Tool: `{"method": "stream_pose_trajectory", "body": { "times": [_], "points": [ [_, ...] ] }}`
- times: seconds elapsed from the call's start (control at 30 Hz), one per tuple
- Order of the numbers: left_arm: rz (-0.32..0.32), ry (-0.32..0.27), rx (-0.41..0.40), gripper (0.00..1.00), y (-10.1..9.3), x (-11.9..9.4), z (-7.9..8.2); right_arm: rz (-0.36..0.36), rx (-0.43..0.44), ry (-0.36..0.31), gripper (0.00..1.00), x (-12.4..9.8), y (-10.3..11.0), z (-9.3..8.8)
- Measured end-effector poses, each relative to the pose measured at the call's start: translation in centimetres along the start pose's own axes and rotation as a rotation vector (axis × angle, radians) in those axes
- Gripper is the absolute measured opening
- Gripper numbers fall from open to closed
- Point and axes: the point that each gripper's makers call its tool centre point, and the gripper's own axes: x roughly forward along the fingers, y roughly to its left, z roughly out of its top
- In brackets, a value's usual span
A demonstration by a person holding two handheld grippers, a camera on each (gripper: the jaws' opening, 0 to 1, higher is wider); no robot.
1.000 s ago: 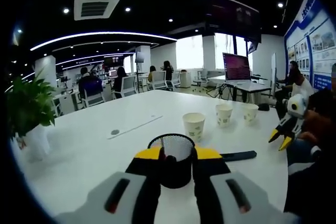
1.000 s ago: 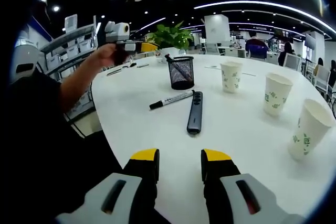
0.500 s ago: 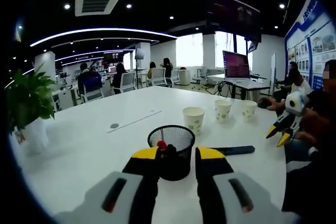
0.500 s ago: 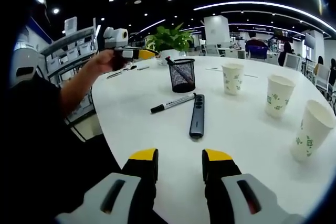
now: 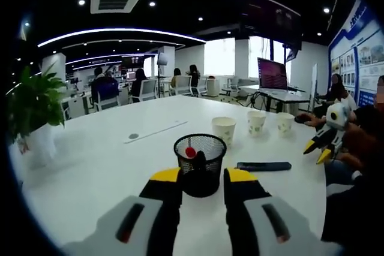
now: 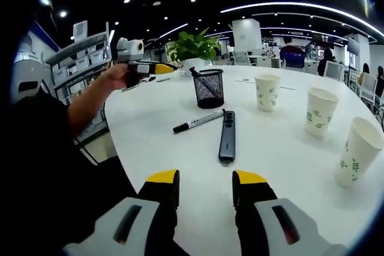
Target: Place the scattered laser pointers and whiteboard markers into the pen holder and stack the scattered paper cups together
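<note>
Now, on white table (image 6: 180, 148): mesh holder (image 6: 209, 88) upright at 12 o'clock in right gripper view, with a dark marker (image 6: 203, 82) leaning inside. Same holder (image 5: 200, 165) at centre of left gripper view, just beyond left tool (image 5: 201, 177), jaws apart with nothing between them, tips either side of holder's base; cannot tell whether touching. Red-tipped marker (image 5: 192, 153) visible through mesh.

Loose on table in right gripper view: black-and-white marker (image 6: 198, 121) lying slanted at 11 o'clock from right tool (image 6: 205, 178), and dark pointer (image 6: 227, 135) just beside it at 12 o'clock, ends near each other by holder's base. Same pointer (image 5: 264, 166) at 2 o'clock in left gripper view, flat, just right of holder.

Three cups upright and well apart: nearest cup (image 6: 356, 151) at 3 o'clock, middle cup (image 6: 318, 110) at 2 o'clock, far cup (image 6: 266, 92) at 1 o'clock. Right tool low over table edge, jaws parted, holding nothing.

Left tool (image 6: 157, 68) also visible at 11 o'clock in right gripper view, held by a hand (image 6: 120, 75), pointing toward holder. Potted plant (image 6: 193, 45) behind holder; also at 9 o'clock in left gripper view (image 5: 33, 103).
</note>
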Motion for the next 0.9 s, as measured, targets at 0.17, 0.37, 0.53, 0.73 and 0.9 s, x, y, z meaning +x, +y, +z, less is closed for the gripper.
{"method": "stream_pose_trajectory", "body": {
  "times": [0.17,0.37,0.53,0.73,0.9],
  "points": [
    [0.001,0.009,-0.010,0.29,0.1,-0.4,-0.8,0.000,-0.001,-0.001,0.39,0.1,0.1,0.1],
    [0.009,0.022,-0.026,0.30,0.6,-1.1,-2.0,-0.001,-0.004,-0.004,0.40,0.2,0.2,0.4],
    [0.013,0.031,-0.027,0.31,0.8,-1.4,-2.6,-0.002,-0.004,-0.002,0.40,0.2,0.2,0.3],
    [0.019,0.039,-0.035,0.31,1.0,-1.7,-3.2,-0.002,-0.004,-0.003,0.40,0.2,0.2,0.3],
    [0.029,0.060,-0.045,0.31,1.5,-2.4,-4.5,-0.010,-0.008,-0.005,0.43,0.2,0.1,0.5]
  ]
}}
